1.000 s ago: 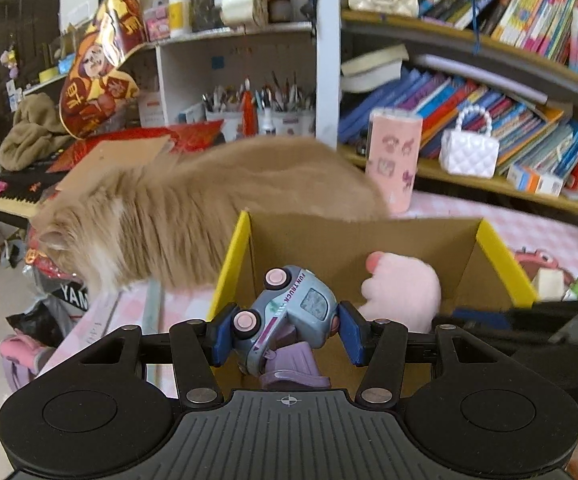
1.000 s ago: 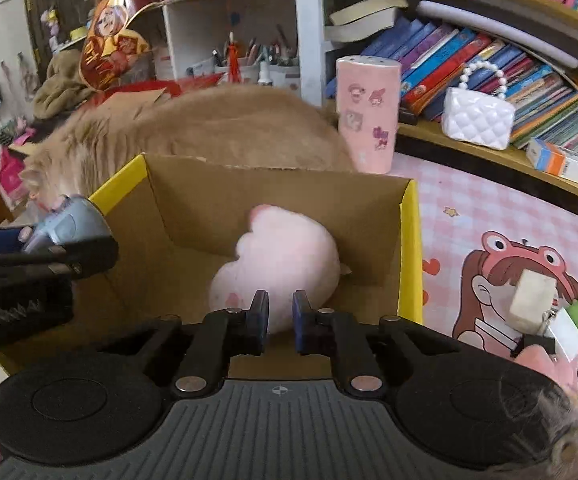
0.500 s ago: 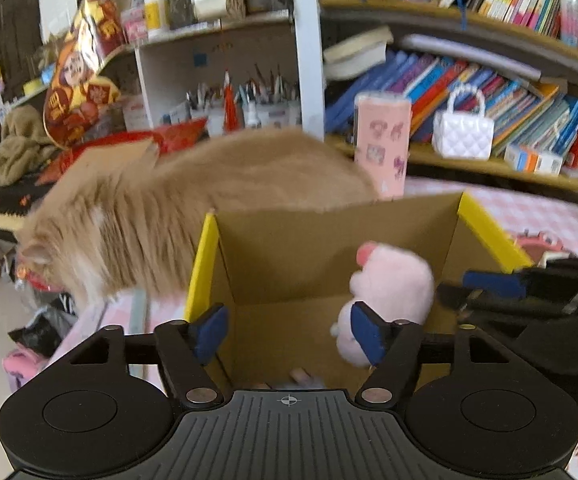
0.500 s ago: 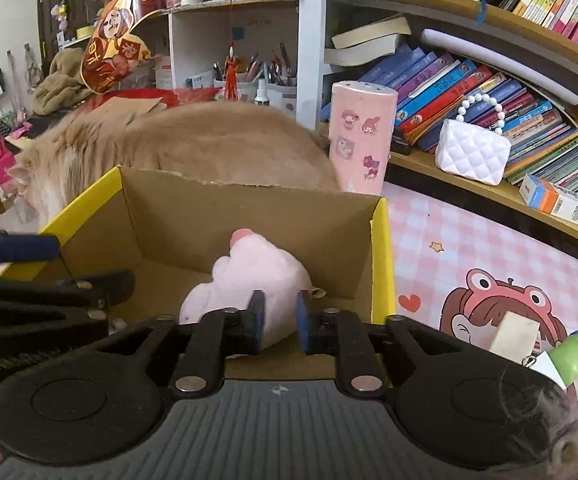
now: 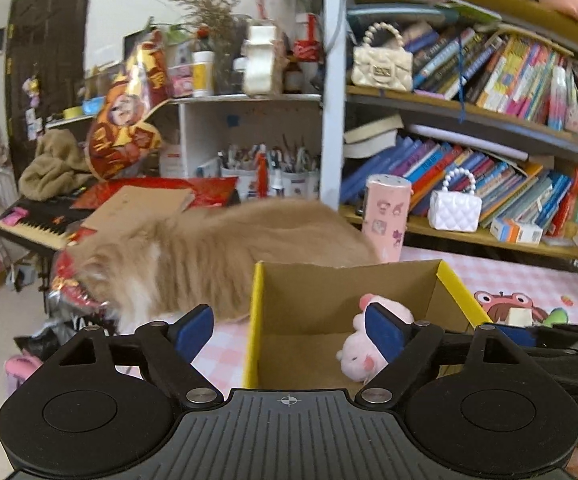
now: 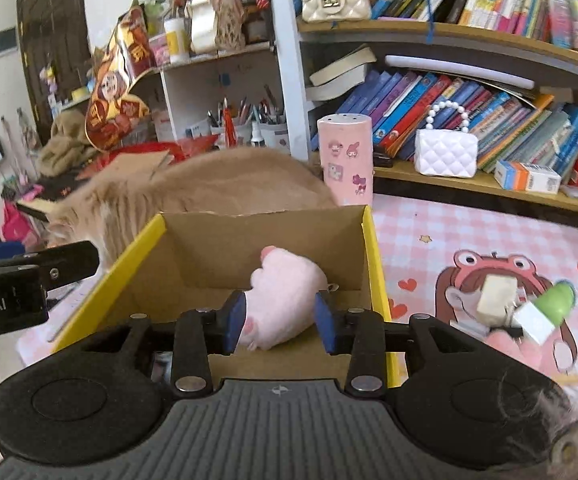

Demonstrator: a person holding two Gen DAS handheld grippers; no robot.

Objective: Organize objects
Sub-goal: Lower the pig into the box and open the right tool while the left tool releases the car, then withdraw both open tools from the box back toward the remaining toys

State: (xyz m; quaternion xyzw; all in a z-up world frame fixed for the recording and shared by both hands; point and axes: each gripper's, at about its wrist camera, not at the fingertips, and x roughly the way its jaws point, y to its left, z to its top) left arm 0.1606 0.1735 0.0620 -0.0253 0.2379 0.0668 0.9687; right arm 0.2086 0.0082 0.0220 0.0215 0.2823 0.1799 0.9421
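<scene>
A cardboard box with yellow flaps stands on the pink checked table. A pink plush toy lies inside it. My left gripper is open and empty, above the box's near left edge. My right gripper is open, held over the box's near side with the plush seen between its fingers. The toy car is hidden from both views. The left gripper also shows in the right wrist view.
A ginger cat lies just behind the box. A pink canister stands behind it. Small toys, a white block and a green piece, lie on the mat at right. Bookshelves fill the back.
My left gripper opened and let the toy car drop into the box, then lifted back. My right gripper went from nearly shut to open.
</scene>
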